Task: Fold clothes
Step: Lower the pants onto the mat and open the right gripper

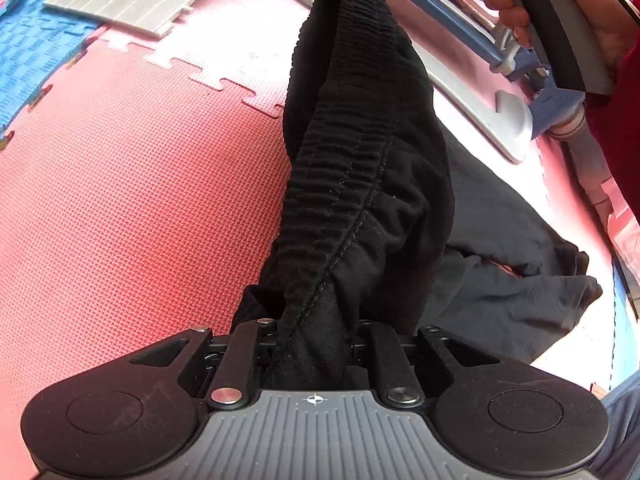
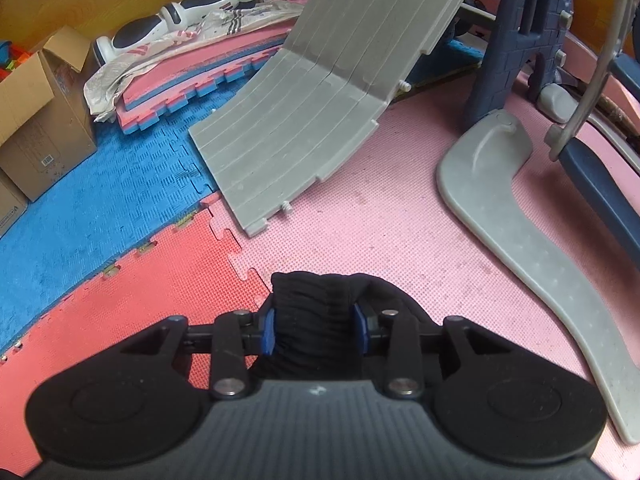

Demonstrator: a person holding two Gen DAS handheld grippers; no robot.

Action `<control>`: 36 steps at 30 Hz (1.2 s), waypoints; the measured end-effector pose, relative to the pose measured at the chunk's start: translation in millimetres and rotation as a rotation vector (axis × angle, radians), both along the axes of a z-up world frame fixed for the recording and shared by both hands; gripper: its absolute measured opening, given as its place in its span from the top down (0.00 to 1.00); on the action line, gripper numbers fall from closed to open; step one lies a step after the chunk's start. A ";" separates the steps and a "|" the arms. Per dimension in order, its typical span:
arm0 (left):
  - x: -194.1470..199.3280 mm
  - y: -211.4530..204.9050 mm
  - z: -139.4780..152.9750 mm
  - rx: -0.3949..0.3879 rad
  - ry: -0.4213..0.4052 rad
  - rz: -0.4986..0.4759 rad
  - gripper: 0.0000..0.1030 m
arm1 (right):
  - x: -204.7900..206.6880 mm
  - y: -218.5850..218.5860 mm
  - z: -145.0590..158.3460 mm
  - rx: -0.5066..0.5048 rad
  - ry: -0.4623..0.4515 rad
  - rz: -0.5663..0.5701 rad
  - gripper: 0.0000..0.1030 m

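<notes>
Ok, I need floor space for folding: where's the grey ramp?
In the right wrist view, the ramp lies ahead, left of centre, across the blue and pink mats, between the mat stack and blue castle.

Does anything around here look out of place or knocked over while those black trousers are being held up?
Yes. A grey ribbed slide panel lies detached, propped at a slant across the foam mats, and a grey curved base piece lies loose on the floor. The black trousers themselves hang twisted between both tools.

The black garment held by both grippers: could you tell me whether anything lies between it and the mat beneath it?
Nothing visible does. The black garment hangs between the left gripper and right gripper over bare foam mat.
</notes>
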State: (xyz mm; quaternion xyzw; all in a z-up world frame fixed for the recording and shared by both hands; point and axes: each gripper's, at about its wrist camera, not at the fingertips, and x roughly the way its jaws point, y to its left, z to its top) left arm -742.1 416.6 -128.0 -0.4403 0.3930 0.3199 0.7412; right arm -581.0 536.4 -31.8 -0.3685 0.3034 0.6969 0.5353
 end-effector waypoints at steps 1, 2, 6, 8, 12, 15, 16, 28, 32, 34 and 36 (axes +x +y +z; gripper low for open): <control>-2.4 3.6 -3.9 -0.015 -0.001 0.014 0.82 | -2.4 3.2 -3.9 -0.004 0.006 -0.002 0.59; -6.5 7.6 -8.1 -0.036 -0.008 0.033 0.81 | -4.1 4.8 -6.5 -0.002 0.016 0.000 0.54; -24.9 18.8 -21.0 -0.106 -0.039 0.113 0.81 | -21.0 7.8 -5.3 0.075 -0.093 0.067 0.40; -31.7 21.4 -23.1 -0.128 -0.058 0.145 0.80 | -25.6 6.6 -3.4 0.053 -0.113 0.091 0.36; -33.0 18.9 -24.9 -0.146 -0.067 0.156 0.80 | -27.2 -0.3 -5.1 0.021 -0.127 0.130 0.35; -31.8 15.6 -25.9 -0.155 -0.067 0.155 0.80 | -24.3 -10.1 -9.6 -0.019 -0.137 0.163 0.35; -31.3 14.4 -26.2 -0.158 -0.067 0.154 0.80 | -22.6 -14.1 -10.9 -0.033 -0.137 0.175 0.35; -36.7 14.5 -22.5 -0.164 -0.088 0.185 0.79 | 44.4 -71.1 -30.8 -0.167 -0.288 0.212 0.29; -38.3 15.0 -17.5 -0.168 -0.098 0.194 0.79 | 73.6 -94.9 -33.6 -0.217 -0.328 0.189 0.29; -40.1 15.6 -10.8 -0.162 -0.102 0.190 0.79 | 85.5 -104.5 -31.3 -0.223 -0.337 0.172 0.29; -38.1 14.4 -0.7 -0.145 -0.092 0.166 0.79 | 96.5 -112.9 -27.7 -0.226 -0.343 0.158 0.29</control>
